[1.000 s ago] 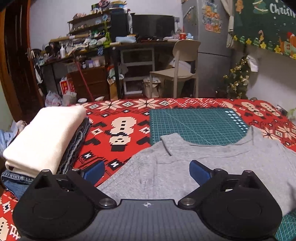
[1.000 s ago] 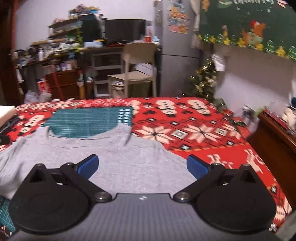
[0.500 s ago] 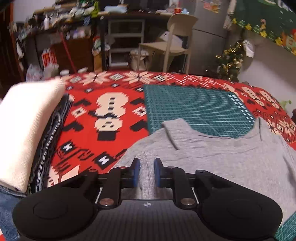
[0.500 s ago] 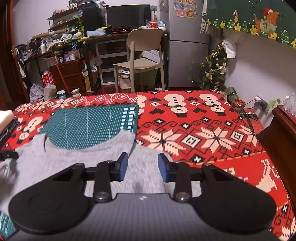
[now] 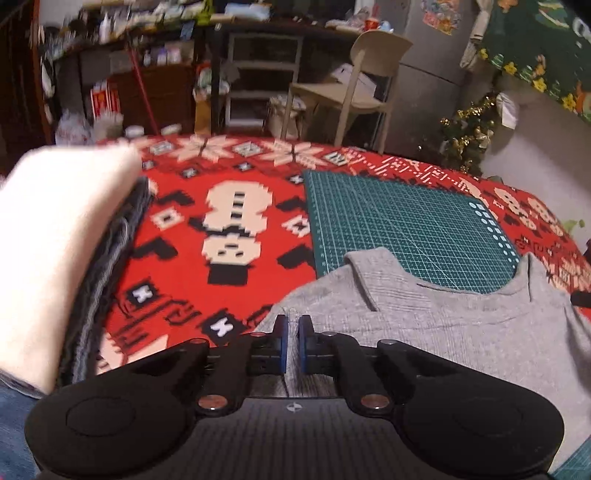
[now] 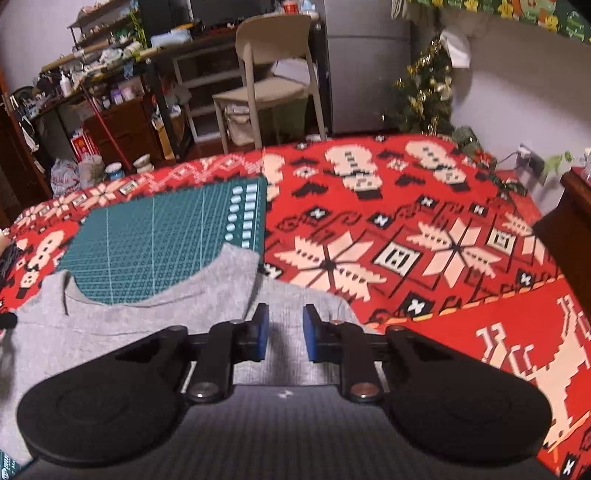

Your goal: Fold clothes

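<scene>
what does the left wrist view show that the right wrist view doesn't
Only the left wrist view shows the stack of folded clothes, cream piece on top, and the left tool nearly shut with a fold of the grey sweater between its pads. Only the right wrist view shows the right tool, narrowly open over the sweater's other shoulder, and a wooden cabinet at the right. Both show the sweater, green mat, red cloth and chair.

I can read no lettering anywhere; the fridge stickers [image 5: 439,16] and red box [image 6: 82,144] are too blurred.
</scene>
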`<move>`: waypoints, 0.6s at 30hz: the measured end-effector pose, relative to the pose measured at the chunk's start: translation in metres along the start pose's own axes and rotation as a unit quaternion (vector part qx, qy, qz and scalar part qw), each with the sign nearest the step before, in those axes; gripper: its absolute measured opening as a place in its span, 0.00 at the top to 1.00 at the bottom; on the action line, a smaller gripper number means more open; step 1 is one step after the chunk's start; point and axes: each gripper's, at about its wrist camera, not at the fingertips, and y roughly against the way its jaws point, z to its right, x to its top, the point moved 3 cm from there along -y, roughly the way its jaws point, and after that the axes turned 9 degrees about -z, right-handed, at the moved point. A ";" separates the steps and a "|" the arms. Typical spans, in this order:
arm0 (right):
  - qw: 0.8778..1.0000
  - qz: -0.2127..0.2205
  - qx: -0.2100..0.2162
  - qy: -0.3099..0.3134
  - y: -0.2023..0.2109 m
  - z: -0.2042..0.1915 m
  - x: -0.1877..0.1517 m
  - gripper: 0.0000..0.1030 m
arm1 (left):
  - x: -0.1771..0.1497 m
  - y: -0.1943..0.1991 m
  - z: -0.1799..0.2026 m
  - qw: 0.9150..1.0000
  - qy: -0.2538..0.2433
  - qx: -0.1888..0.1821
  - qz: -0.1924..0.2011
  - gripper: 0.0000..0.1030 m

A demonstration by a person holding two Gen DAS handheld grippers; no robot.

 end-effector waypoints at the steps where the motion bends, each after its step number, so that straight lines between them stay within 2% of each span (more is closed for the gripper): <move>1: 1.000 -0.002 -0.002 -0.002 -0.002 0.001 -0.001 0.84 | -0.001 0.002 0.002 1.000 -0.007 0.008 0.005 0.95; 2: 1.000 -0.003 -0.004 -0.004 -0.004 0.003 -0.001 0.89 | -0.001 0.003 0.003 1.000 -0.010 0.014 0.007 0.95; 5: 1.000 -0.008 -0.009 -0.010 -0.011 0.007 -0.003 0.94 | -0.001 0.001 -0.001 1.000 -0.007 0.025 0.003 0.95; 8: 1.000 -0.013 -0.015 -0.016 -0.017 0.012 -0.005 0.90 | -0.001 0.002 -0.002 1.000 0.000 0.017 0.001 0.94; 11: 1.000 -0.003 0.015 0.002 -0.008 0.000 -0.006 0.89 | -0.001 0.007 0.001 1.000 -0.004 0.012 0.010 0.88; 15: 0.999 -0.026 0.025 0.024 -0.022 -0.014 -0.006 0.89 | 0.001 0.012 0.003 1.000 -0.003 0.017 0.018 0.88; 18: 0.999 -0.015 0.025 0.017 -0.024 -0.015 -0.003 0.88 | 0.000 0.019 0.000 1.000 0.006 0.014 0.023 0.88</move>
